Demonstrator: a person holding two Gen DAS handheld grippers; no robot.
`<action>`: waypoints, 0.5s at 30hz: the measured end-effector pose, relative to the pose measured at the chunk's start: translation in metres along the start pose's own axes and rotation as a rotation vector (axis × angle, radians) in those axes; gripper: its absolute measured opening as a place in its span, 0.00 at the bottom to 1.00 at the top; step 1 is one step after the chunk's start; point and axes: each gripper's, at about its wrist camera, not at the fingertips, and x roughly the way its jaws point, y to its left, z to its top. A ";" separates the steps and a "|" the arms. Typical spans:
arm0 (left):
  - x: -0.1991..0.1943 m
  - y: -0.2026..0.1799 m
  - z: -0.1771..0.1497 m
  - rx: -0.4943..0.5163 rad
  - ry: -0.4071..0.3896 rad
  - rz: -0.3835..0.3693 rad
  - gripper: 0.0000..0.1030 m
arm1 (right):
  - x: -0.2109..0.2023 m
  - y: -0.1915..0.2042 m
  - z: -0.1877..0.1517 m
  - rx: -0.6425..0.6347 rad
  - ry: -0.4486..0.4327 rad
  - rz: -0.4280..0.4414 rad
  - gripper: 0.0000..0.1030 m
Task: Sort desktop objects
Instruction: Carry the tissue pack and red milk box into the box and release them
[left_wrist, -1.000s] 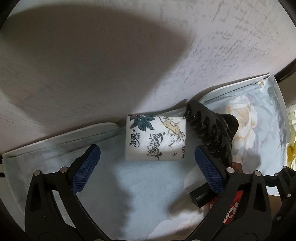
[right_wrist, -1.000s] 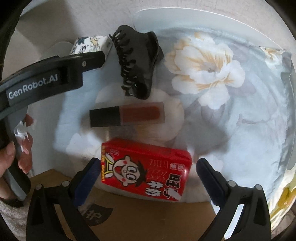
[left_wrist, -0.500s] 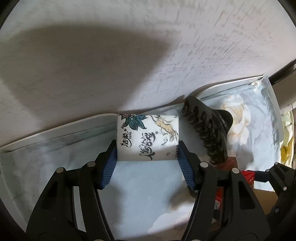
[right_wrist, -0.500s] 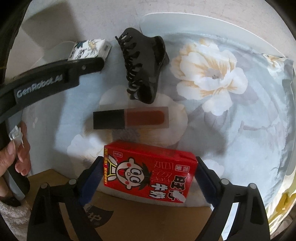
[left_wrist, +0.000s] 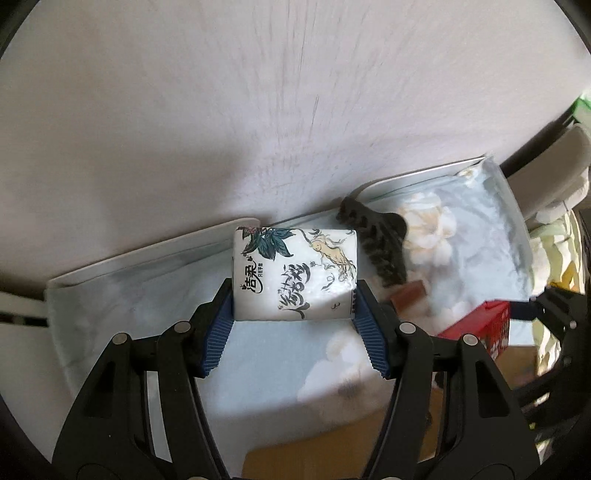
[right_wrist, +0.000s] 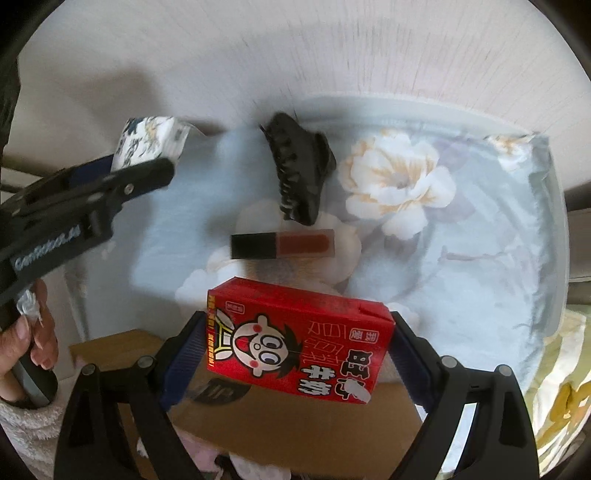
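My left gripper (left_wrist: 294, 317) is shut on a white tissue pack (left_wrist: 295, 273) printed with leaves and black writing, and holds it above the floral cloth (left_wrist: 258, 376). It also shows in the right wrist view (right_wrist: 149, 142), held by the left gripper (right_wrist: 140, 166). My right gripper (right_wrist: 299, 354) is shut on a red milk carton (right_wrist: 299, 341) with a cartoon face and holds it lifted off the cloth. A black hair claw clip (right_wrist: 299, 170) and a lip gloss tube (right_wrist: 282, 244) lie on the cloth beyond it.
The pale floral cloth (right_wrist: 461, 258) covers a surface against a white wall (left_wrist: 258, 110). A brown cardboard box (right_wrist: 295, 424) lies below the carton. The clip (left_wrist: 373, 240) and the red carton (left_wrist: 480, 325) show right of the tissue pack.
Both grippers closed from open onto their objects: the left on the tissue pack, the right on the red carton. Both objects have since been lifted off the cloth.
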 end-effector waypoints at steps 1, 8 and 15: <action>-0.006 0.001 0.007 0.003 -0.008 0.002 0.58 | -0.007 -0.001 -0.003 -0.008 -0.007 0.001 0.88; -0.083 -0.010 -0.032 0.013 -0.072 0.000 0.58 | -0.074 0.050 -0.003 -0.091 -0.083 0.000 0.88; -0.133 -0.028 -0.094 0.024 -0.091 -0.034 0.58 | -0.101 0.066 -0.034 -0.205 -0.129 0.002 0.88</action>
